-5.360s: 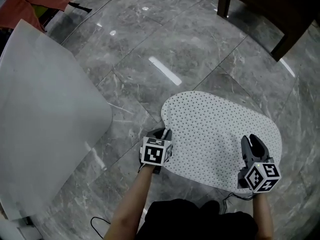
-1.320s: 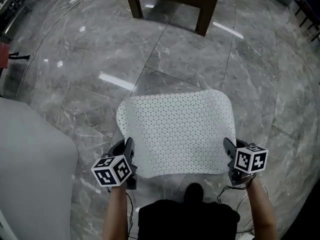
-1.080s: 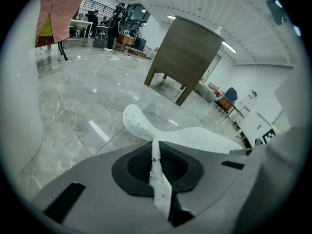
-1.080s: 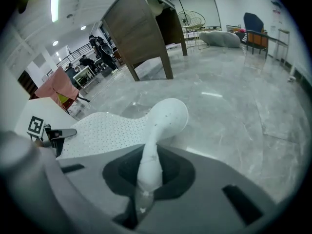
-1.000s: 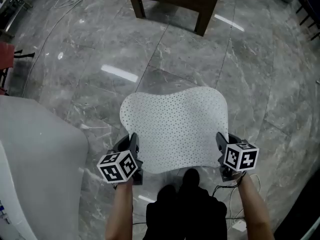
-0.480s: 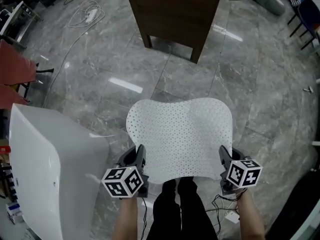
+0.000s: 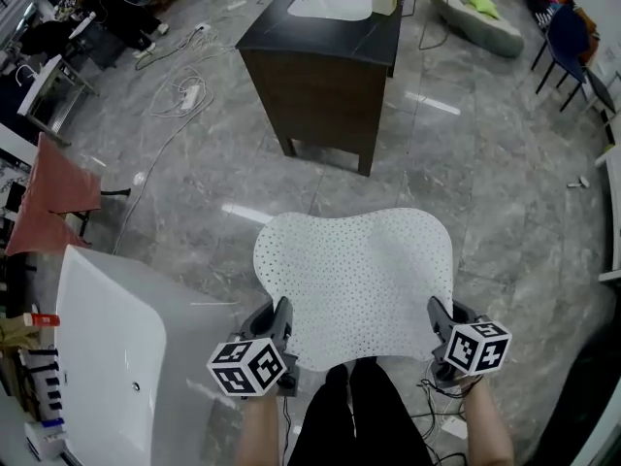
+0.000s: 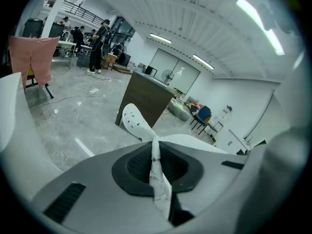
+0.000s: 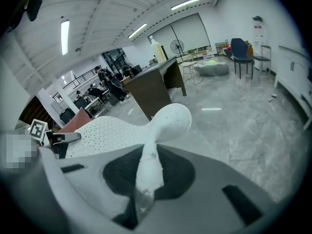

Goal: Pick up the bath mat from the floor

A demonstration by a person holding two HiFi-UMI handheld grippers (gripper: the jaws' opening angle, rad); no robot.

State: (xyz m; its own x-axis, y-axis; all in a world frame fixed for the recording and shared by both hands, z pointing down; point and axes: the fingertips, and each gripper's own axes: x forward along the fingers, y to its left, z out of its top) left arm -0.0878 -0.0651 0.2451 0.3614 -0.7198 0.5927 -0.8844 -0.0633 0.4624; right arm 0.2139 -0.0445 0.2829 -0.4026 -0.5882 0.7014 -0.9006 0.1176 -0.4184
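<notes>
The white perforated bath mat (image 7: 354, 275) hangs spread out between my two grippers, above the grey marble floor. My left gripper (image 7: 282, 326) is shut on the mat's near left corner, and my right gripper (image 7: 437, 318) is shut on the near right corner. In the left gripper view the mat's edge (image 8: 135, 123) runs as a thin pinched fold between the jaws of the left gripper (image 8: 156, 165). The right gripper view shows the same: a fold of mat (image 9: 169, 121) squeezed in the right gripper (image 9: 145, 177). The left gripper's marker cube (image 9: 38, 128) shows across the mat.
A dark wooden vanity (image 7: 325, 61) with a white basin stands ahead. A white bathtub (image 7: 107, 357) is close on the left, with a pink cloth (image 7: 53, 197) on a rack beyond it. Cables (image 7: 184, 95) lie on the floor; chairs (image 7: 568, 37) stand far right. The person's dark trouser legs (image 7: 364, 420) are under the mat.
Both grippers have risen with the mat, which has come off the floor and hangs between them. The view has risen too, and takes in the whole vanity and the bathtub.
</notes>
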